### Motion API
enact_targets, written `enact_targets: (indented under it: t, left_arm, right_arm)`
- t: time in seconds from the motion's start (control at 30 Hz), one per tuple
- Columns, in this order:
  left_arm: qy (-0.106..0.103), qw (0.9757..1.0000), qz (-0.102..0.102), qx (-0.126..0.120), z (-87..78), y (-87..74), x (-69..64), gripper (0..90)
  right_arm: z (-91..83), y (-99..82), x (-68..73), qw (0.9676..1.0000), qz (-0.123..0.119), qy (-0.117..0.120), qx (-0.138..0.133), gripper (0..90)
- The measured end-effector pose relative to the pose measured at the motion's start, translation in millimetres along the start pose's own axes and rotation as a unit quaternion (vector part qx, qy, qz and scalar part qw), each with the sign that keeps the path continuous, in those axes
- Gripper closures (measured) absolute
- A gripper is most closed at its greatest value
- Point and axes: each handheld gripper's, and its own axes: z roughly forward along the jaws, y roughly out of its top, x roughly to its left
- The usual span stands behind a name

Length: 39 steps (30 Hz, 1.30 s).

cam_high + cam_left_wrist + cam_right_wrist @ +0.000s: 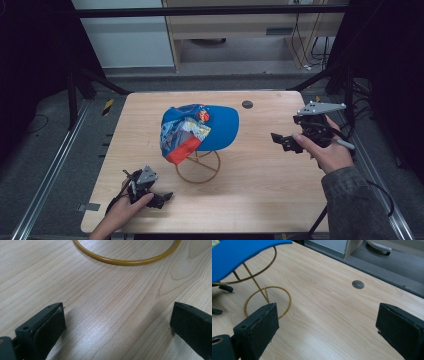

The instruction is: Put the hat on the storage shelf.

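A blue cap (200, 130) with a colourful patterned side and red patch rests on a gold wire stand (198, 167) at the table's middle. Its blue brim (239, 255) and the stand's ring base (268, 301) appear at the left of the right gripper view. My left gripper (162, 198) rests low near the front left of the table, open, with nothing between its jaws; the stand's gold ring (125, 261) lies just ahead of it. My right gripper (281, 141) hovers at the right of the cap, open and empty.
The light wooden table (250, 200) has a small round dark grommet (247, 104) near its far edge, also seen as grommet (358, 284). Metal rails run along both sides of the table. A cabinet and cables stand beyond the far edge.
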Motion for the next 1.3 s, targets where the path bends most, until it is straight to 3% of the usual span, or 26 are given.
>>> enact_targets:
  t: [0.4, 0.73, 1.0, 1.3]
  left_arm:
    - [0.0, 1.0, -0.001, -0.001, 0.2, 0.0, -0.1, 0.0]
    - [0.0, 1.0, -0.001, 0.0, 0.1, 0.0, -0.1, 0.0]
    - [-0.001, 1.0, -0.001, -0.001, 0.2, 0.1, -0.1, 0.0]
    - [-0.001, 1.0, -0.001, -0.001, 0.4, 0.3, -0.1, 0.0]
  right_arm:
    - [20.8, -17.8, -2.9, 0.9999, 0.014, -0.007, 0.006, 4.8]
    - [41.9, -34.4, -9.2, 0.9992, 0.026, -0.027, 0.016, 5.9]
    - [76.3, -50.7, -14.3, 0.9964, 0.045, -0.044, 0.057, 8.0]
    - [107.4, -69.9, -16.1, 0.9942, 0.061, -0.051, 0.073, 8.5]
